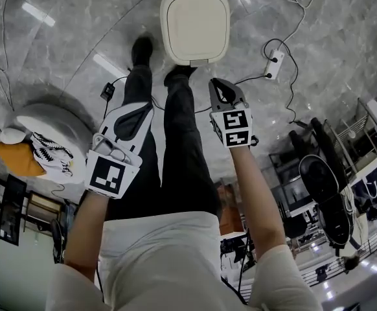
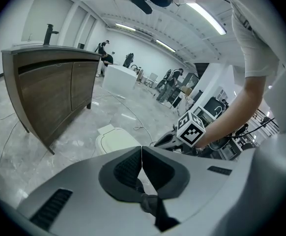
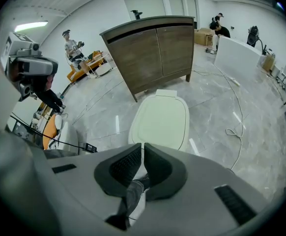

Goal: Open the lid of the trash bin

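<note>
The trash bin (image 1: pixel 195 19) stands on the marble floor just beyond the person's shoes, its cream lid down. The lid also shows in the left gripper view (image 2: pixel 116 141) and in the right gripper view (image 3: pixel 161 121). My left gripper (image 1: pixel 147 107) hangs over the left thigh, short of the bin and to its left, jaws pressed together and empty (image 2: pixel 141 149). My right gripper (image 1: pixel 214 83) is held higher, close to the bin's near right corner. Its jaws are together with nothing between them (image 3: pixel 143 146), and they aim at the lid's near edge.
A power strip (image 1: pixel 274 63) with a trailing cable lies right of the bin, a small black adapter (image 1: pixel 107 91) to its left. A brown cabinet (image 3: pixel 153 48) stands behind the bin. A white rounded object (image 1: pixel 49 125) sits at the left, a dark office chair (image 1: pixel 324 186) at the right.
</note>
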